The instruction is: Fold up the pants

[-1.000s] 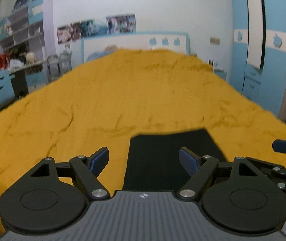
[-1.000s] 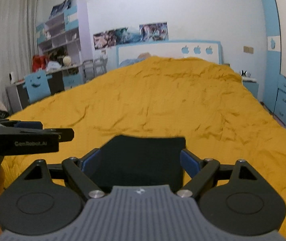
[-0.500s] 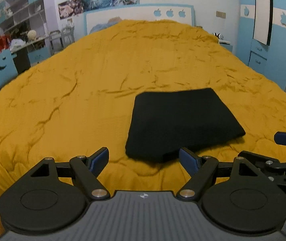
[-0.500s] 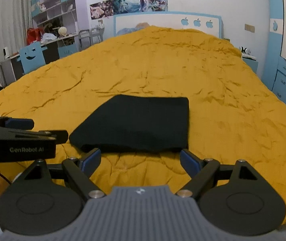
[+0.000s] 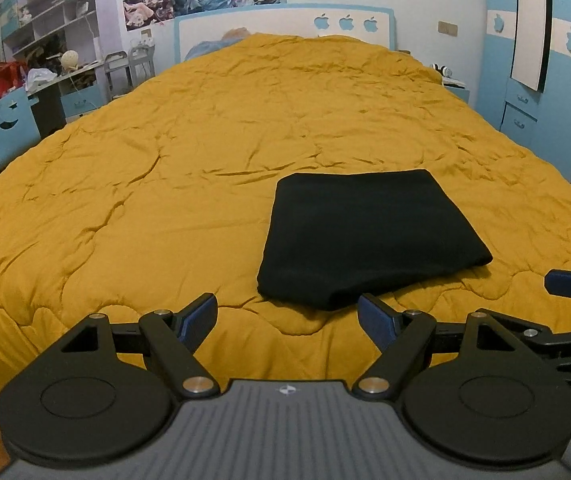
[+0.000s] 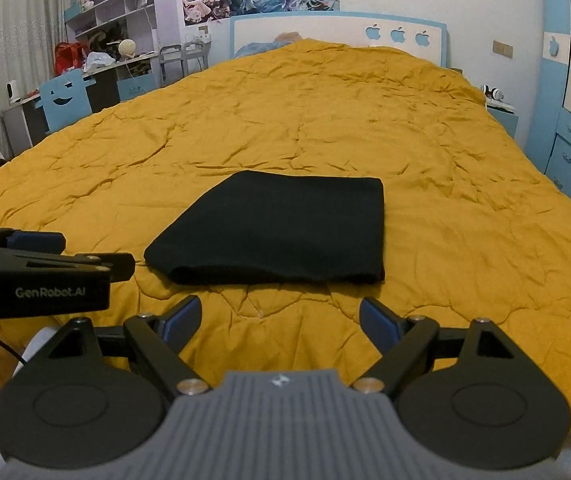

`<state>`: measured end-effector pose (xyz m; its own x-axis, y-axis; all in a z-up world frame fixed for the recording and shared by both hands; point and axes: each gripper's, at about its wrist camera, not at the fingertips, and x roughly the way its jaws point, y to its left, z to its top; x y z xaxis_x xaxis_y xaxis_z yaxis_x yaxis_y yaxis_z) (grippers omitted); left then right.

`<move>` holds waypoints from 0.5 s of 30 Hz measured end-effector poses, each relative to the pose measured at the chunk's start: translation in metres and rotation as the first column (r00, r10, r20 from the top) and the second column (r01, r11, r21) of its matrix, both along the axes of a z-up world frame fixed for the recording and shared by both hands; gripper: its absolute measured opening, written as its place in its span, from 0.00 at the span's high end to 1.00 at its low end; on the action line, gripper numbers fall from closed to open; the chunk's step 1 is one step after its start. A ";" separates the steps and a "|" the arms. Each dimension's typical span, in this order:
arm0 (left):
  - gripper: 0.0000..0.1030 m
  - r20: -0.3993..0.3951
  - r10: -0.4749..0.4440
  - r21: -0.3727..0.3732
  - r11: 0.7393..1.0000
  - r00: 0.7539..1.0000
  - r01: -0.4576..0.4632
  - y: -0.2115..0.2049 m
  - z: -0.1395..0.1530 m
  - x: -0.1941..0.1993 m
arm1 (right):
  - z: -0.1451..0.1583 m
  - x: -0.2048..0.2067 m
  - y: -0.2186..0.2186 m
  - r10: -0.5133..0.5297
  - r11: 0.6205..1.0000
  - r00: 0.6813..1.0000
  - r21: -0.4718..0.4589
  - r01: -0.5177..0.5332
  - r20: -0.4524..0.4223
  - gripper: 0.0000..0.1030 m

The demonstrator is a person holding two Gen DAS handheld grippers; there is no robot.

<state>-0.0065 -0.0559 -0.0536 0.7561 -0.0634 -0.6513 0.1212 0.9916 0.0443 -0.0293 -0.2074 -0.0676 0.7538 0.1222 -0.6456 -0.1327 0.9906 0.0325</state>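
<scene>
Your fingers on both the left gripper (image 5: 287, 316) and the right gripper (image 6: 281, 318) are spread wide and empty above the near edge of the yellow quilt (image 5: 213, 152) on the bed, where the black pants (image 6: 281, 228) lie folded just ahead of you.

Folded pants (image 5: 369, 236) on bed (image 5: 205, 152)
</scene>
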 end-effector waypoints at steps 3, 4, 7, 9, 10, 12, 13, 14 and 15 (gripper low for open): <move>0.09 -0.002 -0.001 0.000 1.000 1.000 0.001 0.000 0.001 0.002 | 0.001 0.000 0.001 0.004 1.000 1.000 -0.002 -0.004 0.002 0.20; 0.09 -0.001 0.000 0.001 1.000 1.000 0.000 0.000 0.001 0.001 | 0.001 0.000 0.001 0.005 1.000 1.000 -0.003 -0.005 0.003 0.20; 0.09 -0.002 0.000 0.001 1.000 1.000 0.000 0.000 0.000 0.001 | 0.001 0.000 0.001 0.004 1.000 1.000 -0.001 -0.004 0.003 0.20; 0.09 -0.002 -0.002 0.002 1.000 1.000 0.002 0.000 0.000 0.001 | 0.001 0.000 0.001 0.003 1.000 1.000 0.000 -0.003 0.004 0.20; 0.09 -0.002 -0.002 0.003 1.000 1.000 0.002 0.000 0.000 0.001 | 0.002 0.000 0.001 0.003 1.000 1.000 0.000 -0.003 0.004 0.20; 0.09 -0.001 -0.001 0.003 1.000 1.000 0.001 0.000 0.001 0.001 | 0.002 0.000 0.001 0.004 1.000 1.000 0.000 -0.004 0.004 0.20; 0.09 -0.001 0.000 0.002 1.000 1.000 0.000 0.000 0.001 0.001 | 0.002 0.000 0.001 0.004 1.000 1.000 0.000 -0.004 0.004 0.20; 0.09 0.000 0.001 0.002 1.000 1.000 -0.001 0.000 0.001 0.001 | 0.002 0.000 0.001 0.004 1.000 1.000 0.000 -0.004 0.005 0.20; 0.09 0.000 0.002 0.003 1.000 1.000 -0.002 0.000 0.001 0.001 | 0.002 0.000 0.001 0.004 1.000 1.000 -0.001 -0.004 0.005 0.20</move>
